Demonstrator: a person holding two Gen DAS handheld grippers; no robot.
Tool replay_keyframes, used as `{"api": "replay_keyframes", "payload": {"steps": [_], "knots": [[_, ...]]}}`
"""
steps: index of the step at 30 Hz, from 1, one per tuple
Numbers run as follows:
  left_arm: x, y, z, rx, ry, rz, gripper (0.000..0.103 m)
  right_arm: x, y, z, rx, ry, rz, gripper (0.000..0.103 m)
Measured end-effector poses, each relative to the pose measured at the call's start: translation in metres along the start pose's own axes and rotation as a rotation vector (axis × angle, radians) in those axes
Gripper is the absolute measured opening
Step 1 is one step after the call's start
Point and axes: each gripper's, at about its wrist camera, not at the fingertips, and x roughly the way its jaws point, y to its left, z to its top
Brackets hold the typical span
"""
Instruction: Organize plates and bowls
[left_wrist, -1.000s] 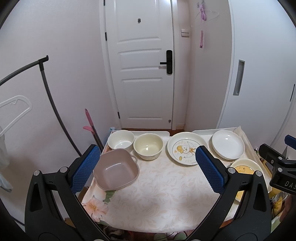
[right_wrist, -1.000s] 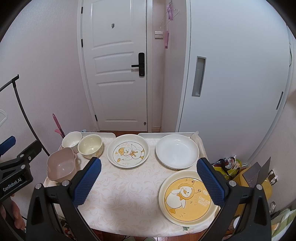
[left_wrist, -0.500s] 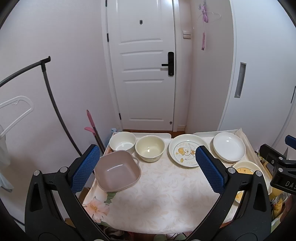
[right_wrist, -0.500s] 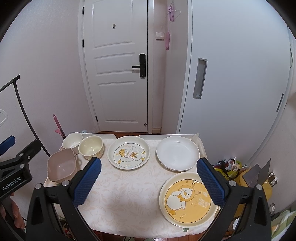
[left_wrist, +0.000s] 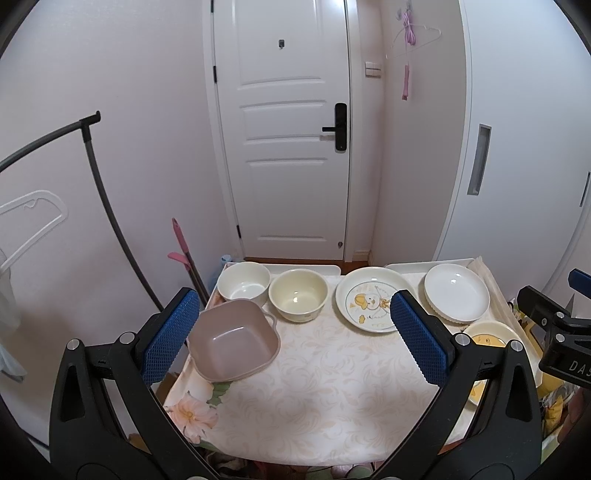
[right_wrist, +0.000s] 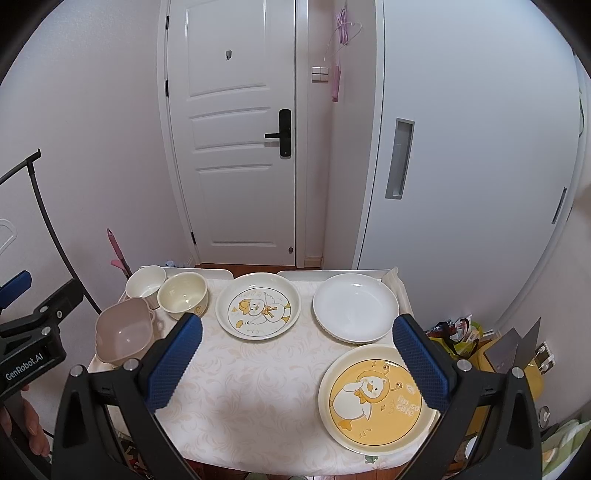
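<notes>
A small table covered with a cream, scroll-patterned cloth (right_wrist: 258, 398) stands in front of a white panelled door (right_wrist: 236, 147), and all the dishes sit on it. Taking the white shallow plate printed with a yellow duck (right_wrist: 258, 311) as the landmark, at the middle of the table's far side: just to its left stands a pale-yellow round bowl (right_wrist: 183, 297), and touching that bowl's far left side is a white round bowl (right_wrist: 145, 282) in the table's far corner. Nearer the camera than these two, at the left edge, a dusty-pink squarish bowl with small handles (right_wrist: 123, 329) sits slightly tilted. To the right of the duck plate, apart from it, lies a plain white deep plate (right_wrist: 355, 307); in front of that one, at the near right corner, lies a large yellow plate with a cartoon duck in a lion hood (right_wrist: 376, 398). The left gripper (left_wrist: 295, 336) hovers above the near side of the table with its blue-padded fingers (left_wrist: 170, 339) spread wide, holding nothing. The right gripper (right_wrist: 297, 358) likewise hangs over the near edge, its blue pads (right_wrist: 421, 360) far apart and empty.
</notes>
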Motion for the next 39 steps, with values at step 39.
{"api": "replay_keyframes", "payload": {"steps": [39], "knots": [[0.079, -0.074, -0.019, 0.216, 0.186, -0.358, 0.102, 0.039, -0.072, -0.045, 0.185, 0.139, -0.008, 0.102]]}}
